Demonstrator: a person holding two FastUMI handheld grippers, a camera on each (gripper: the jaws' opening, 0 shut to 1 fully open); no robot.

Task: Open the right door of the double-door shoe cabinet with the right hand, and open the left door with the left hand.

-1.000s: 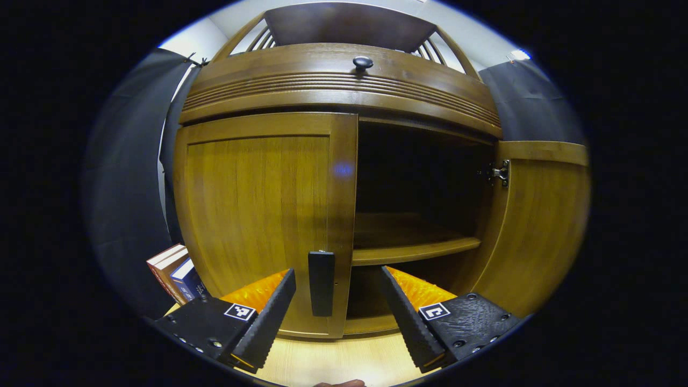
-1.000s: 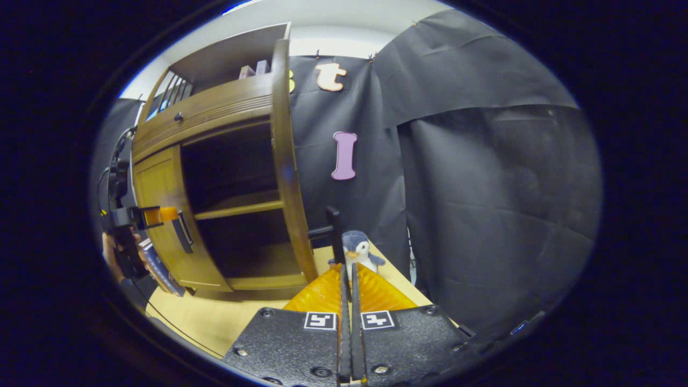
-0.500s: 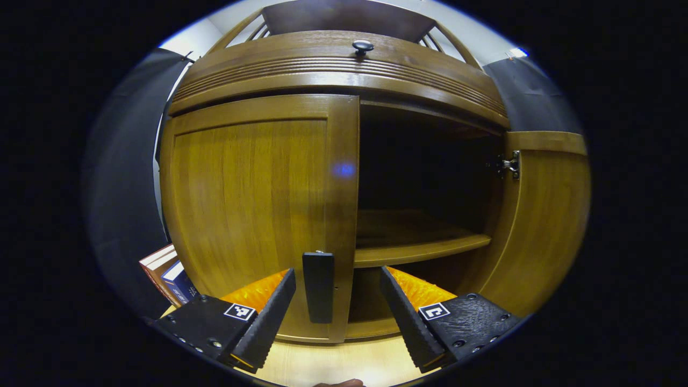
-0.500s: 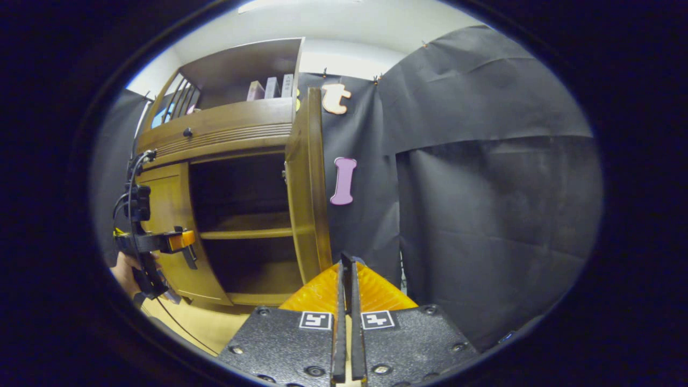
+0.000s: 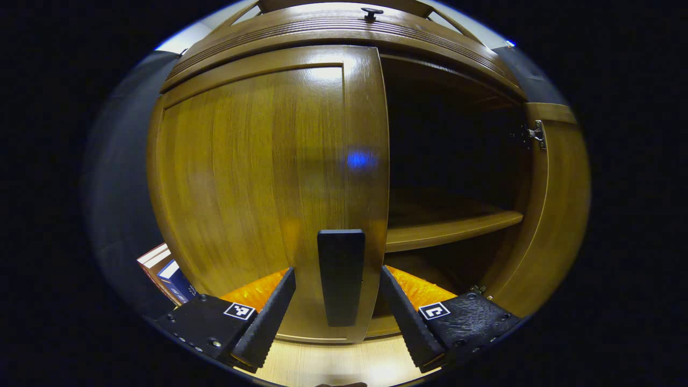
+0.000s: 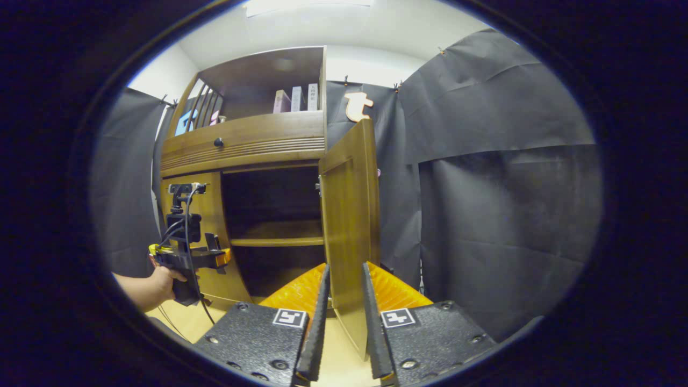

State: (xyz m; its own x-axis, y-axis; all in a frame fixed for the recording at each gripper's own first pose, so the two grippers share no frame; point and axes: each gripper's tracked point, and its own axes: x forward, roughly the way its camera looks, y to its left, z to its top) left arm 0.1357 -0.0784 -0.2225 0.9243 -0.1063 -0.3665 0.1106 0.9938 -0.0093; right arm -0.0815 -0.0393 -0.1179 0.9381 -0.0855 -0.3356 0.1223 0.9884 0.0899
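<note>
The brown shoe cabinet (image 5: 333, 32) rises close in front in the left gripper view. Its left door (image 5: 252, 177) covers the left half, and the door's black handle (image 5: 340, 277) stands in the gap of my open left gripper (image 5: 337, 317), touching neither finger. The right door (image 5: 553, 215) is swung wide open, baring a dark inside with a shelf (image 5: 451, 226). In the right gripper view that right door (image 6: 349, 215) stands edge-on in the narrow gap of my right gripper (image 6: 345, 301), whose fingers are parted. A hand (image 6: 161, 279) holds the left gripper (image 6: 196, 258) before the left door (image 6: 207, 215).
Books (image 5: 164, 266) lean beside the cabinet's left foot. More books (image 6: 298, 99) stand in the open top compartment above a drawer knob (image 6: 218, 142). Black cloth wall (image 6: 484, 215) hangs to the right. The cabinet stands on a light wooden surface (image 5: 333, 360).
The left gripper has moved in until the left door's handle lies between its fingers. The right gripper's fingers have parted off the right door's handle, and the door has swung wider.
</note>
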